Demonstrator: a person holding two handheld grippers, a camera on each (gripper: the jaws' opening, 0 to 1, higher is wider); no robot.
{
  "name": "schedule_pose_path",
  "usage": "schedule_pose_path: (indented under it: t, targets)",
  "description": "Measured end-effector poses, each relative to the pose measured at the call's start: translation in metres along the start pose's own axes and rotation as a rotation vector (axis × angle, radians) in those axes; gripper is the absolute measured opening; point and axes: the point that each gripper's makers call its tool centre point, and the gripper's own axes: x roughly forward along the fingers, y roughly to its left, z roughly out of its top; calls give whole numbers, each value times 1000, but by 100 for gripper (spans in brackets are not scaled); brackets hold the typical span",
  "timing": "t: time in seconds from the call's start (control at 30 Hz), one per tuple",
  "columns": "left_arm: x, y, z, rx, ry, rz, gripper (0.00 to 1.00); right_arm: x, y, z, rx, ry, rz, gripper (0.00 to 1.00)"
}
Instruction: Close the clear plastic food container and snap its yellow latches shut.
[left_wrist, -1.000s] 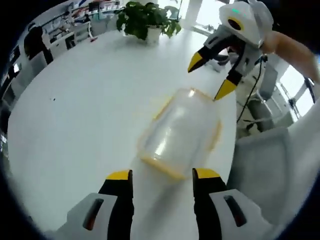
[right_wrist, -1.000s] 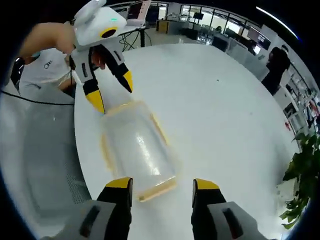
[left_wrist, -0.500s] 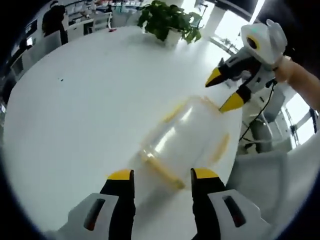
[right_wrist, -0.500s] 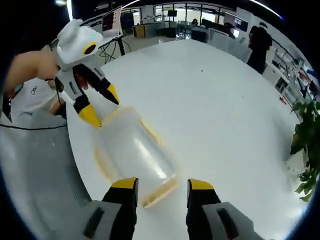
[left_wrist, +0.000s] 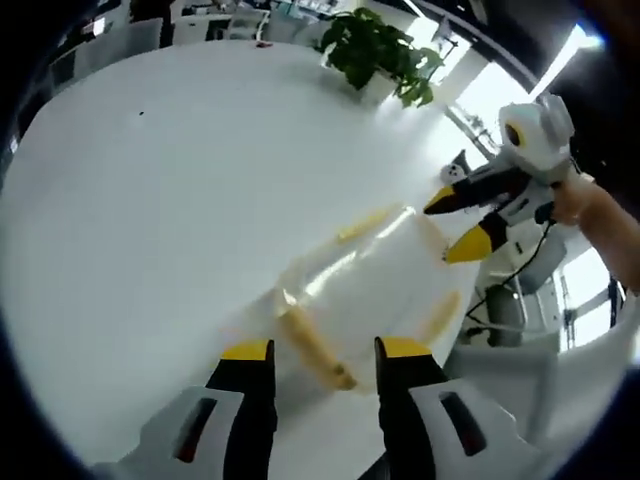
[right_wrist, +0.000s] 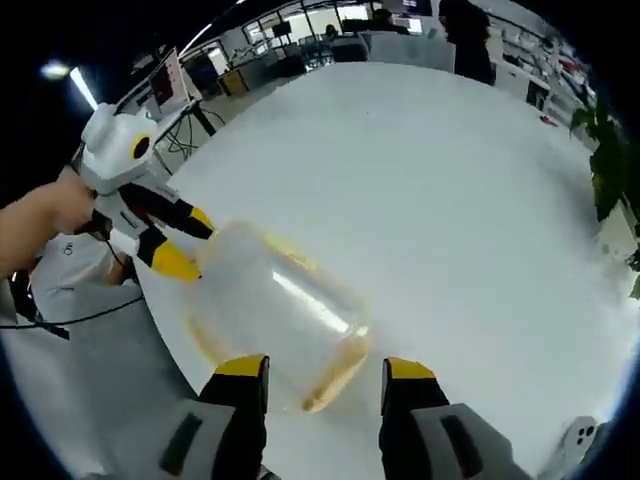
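A clear plastic food container (left_wrist: 375, 280) with yellow latches lies on the white table, its lid on. In the left gripper view my left gripper (left_wrist: 312, 352) stands open at its near end, over a yellow latch (left_wrist: 315, 350). At the far end is my right gripper (left_wrist: 462, 222), open, its yellow tips at the container's edge. In the right gripper view the container (right_wrist: 275, 310) reaches between my right gripper's (right_wrist: 322, 370) open jaws, with a yellow latch (right_wrist: 335, 375) near them. Beyond it my left gripper (right_wrist: 180, 240) is open against the other end.
The round white table (left_wrist: 150, 180) spreads wide to the left in the left gripper view. A potted plant (left_wrist: 380, 50) stands at its far edge. The person's hand (right_wrist: 45, 220) and grey-clad lap (right_wrist: 90, 350) lie beside the table edge. Desks and a standing person (right_wrist: 465, 35) are behind.
Both cameras have tilted and swung, so the container looks more slanted in both views. Each gripper has drawn closer to its end of the container, the jaws still open.
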Motion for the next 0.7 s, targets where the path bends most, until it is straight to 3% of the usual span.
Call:
schedule_pose_path:
  t: [0.07, 0.43, 0.7]
  targets:
    - [0, -1, 1, -17, 1, -3, 37, 1, 0, -3, 47, 9, 17, 43]
    - [5, -10, -4, -71, 7, -30, 36, 6, 12, -6, 90, 40, 52, 34]
    - [6, -9, -3, -112, -11, -21, 35, 8, 9, -5, 88, 52, 43, 34]
